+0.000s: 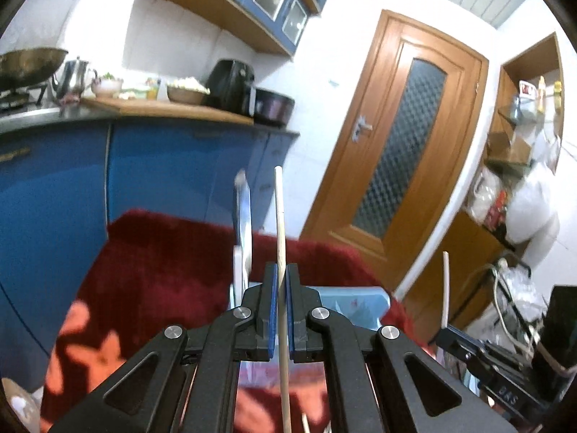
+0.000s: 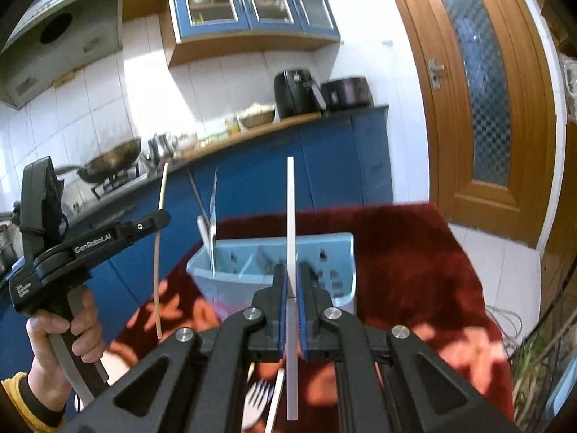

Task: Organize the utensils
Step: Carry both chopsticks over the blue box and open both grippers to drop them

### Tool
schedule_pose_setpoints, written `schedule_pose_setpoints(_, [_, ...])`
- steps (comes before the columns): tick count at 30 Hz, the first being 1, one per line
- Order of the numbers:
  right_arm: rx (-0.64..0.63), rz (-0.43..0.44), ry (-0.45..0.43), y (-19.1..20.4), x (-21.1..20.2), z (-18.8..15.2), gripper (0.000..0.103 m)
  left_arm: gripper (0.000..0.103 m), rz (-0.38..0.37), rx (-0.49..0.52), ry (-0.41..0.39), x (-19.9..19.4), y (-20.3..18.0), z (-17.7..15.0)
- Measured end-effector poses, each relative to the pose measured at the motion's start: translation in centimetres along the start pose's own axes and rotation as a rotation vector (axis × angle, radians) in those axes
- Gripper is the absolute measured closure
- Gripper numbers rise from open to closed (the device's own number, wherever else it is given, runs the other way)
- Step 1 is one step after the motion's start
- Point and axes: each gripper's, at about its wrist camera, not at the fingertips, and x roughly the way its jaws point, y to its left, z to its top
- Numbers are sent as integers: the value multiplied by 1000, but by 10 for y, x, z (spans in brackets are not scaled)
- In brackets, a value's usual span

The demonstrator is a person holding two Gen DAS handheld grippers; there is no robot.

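My left gripper (image 1: pixel 281 278) is shut on a pale wooden chopstick (image 1: pixel 278 216) that stands nearly upright above the red cloth. My right gripper (image 2: pixel 292 274) is shut on a white chopstick (image 2: pixel 290 209), also upright. Just beyond both grippers stands a light blue utensil caddy (image 2: pixel 342 252) with compartments; a knife (image 2: pixel 213 209) and a white utensil (image 2: pixel 202 229) stand in its left compartment. In the right wrist view the left gripper (image 2: pixel 160 218) shows at the left with its chopstick (image 2: pixel 157 278). A white fork (image 2: pixel 256 398) and another chopstick (image 2: pixel 276 397) lie on the cloth beneath my right gripper.
A red cloth with orange flowers (image 2: pixel 414 259) covers the table. Behind it run blue kitchen cabinets (image 1: pixel 162 166) with a countertop carrying an air fryer (image 2: pixel 294 90), a pot and a wok (image 2: pixel 111 160). A wooden door (image 1: pixel 400 137) is at the right. A hand (image 2: pixel 54 332) holds the left gripper.
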Motion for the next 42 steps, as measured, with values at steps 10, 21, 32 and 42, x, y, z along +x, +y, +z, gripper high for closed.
schedule_pose_setpoints(10, [-46, -1, -167, -5, 36, 24, 96, 99, 61, 36, -167, 34, -10, 27])
schedule_pose_setpoints(21, [-88, 1, -171, -15, 74, 8, 96, 99, 130, 78, -223, 70, -6, 2])
schedule_pose_setpoints(32, [-67, 25, -104, -22, 75, -1, 89, 96, 116, 137, -162, 69, -7, -21])
schedule_pose_setpoints(42, [-63, 23, -121, -14, 47, -2, 78, 72, 85, 151, -117, 45, -14, -29])
